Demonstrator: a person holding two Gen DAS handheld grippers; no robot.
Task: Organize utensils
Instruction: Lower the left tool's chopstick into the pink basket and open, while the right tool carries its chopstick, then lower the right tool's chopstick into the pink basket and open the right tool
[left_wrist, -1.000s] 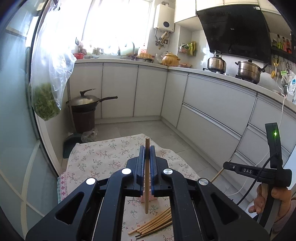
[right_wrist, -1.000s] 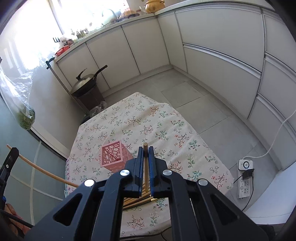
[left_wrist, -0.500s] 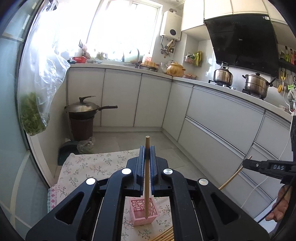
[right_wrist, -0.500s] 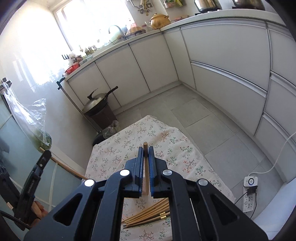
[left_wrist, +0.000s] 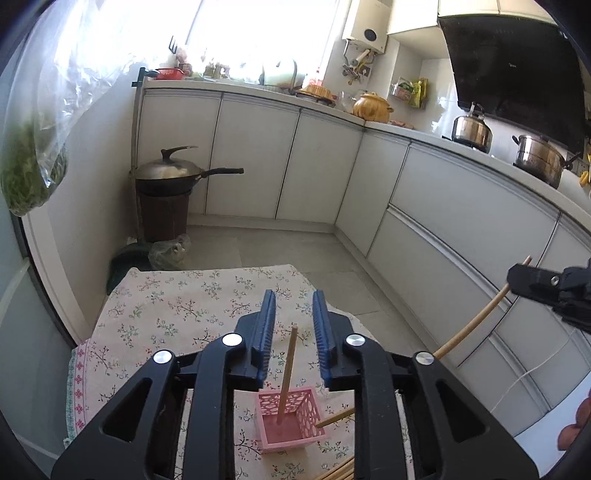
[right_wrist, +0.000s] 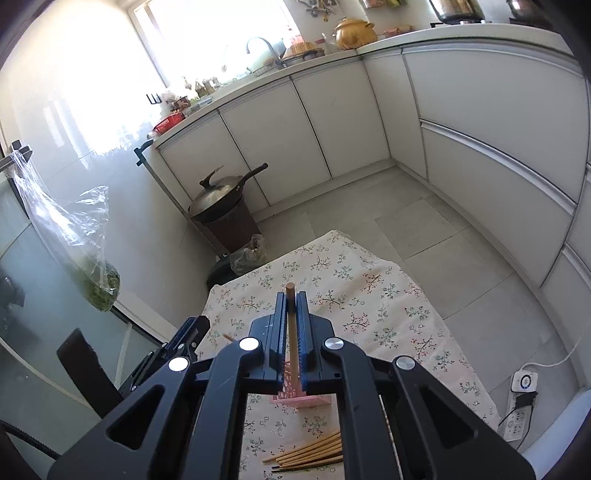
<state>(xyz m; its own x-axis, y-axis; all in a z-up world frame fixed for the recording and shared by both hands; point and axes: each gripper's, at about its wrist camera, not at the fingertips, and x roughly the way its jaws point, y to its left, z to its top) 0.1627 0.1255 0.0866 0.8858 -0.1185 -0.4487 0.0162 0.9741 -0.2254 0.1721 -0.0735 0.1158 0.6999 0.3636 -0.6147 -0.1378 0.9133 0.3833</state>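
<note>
Our left gripper (left_wrist: 293, 325) fingers are opening; the chopstick (left_wrist: 286, 373) they clamped now stands free between them in the pink holder (left_wrist: 291, 430). Our right gripper (right_wrist: 290, 325) fingers stay shut on the next chopstick (right_wrist: 291, 332).

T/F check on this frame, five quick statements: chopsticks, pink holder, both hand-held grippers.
1. A chopstick stands in the pink holder. True.
2. The left hand-held gripper clamps that chopstick. False: its jaws are opening, pads clear of it.
3. The right hand-held gripper is shut on a chopstick. True.
4. The pile of chopsticks lies on the floor. False: it lies on the floral tablecloth.
5. The holder is blue. False: pink.
</note>
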